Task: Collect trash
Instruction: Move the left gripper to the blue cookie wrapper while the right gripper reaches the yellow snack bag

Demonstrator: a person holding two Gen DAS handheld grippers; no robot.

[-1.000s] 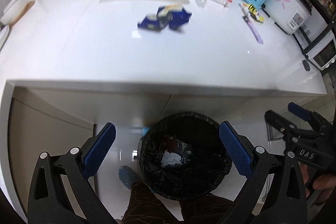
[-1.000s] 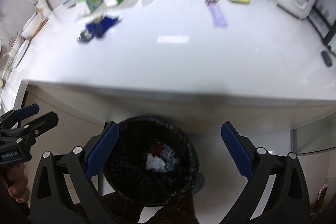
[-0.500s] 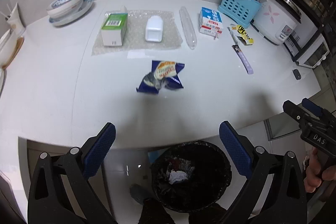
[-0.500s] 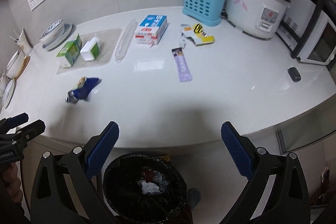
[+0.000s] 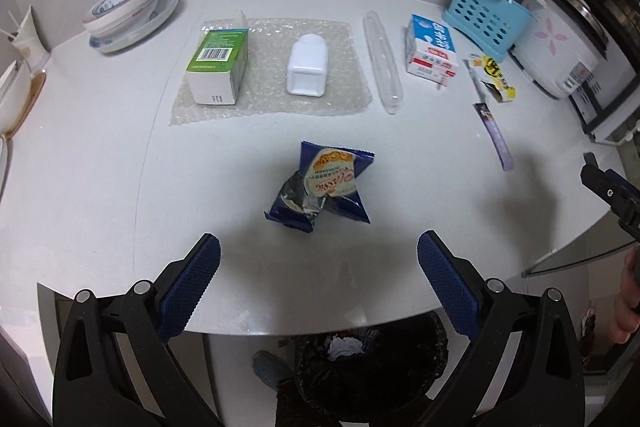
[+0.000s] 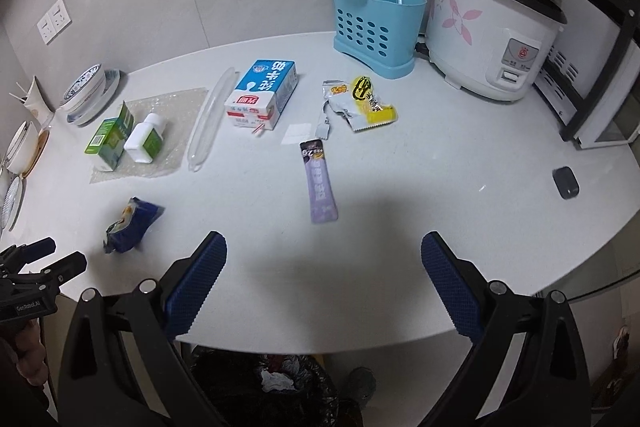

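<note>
Two hand-held grippers hover spread and empty above the counter (image 5: 100,187).
Left hand-held gripper (image 5: 319,259) faces a crumpled blue snack wrapper (image 5: 323,187); right hand-held gripper (image 6: 323,259) faces a purple sachet (image 6: 319,183).

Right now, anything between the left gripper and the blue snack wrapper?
Nothing. In the left wrist view, only bare white countertop lies between the open left gripper and the crumpled blue snack wrapper straight ahead of it.
</note>
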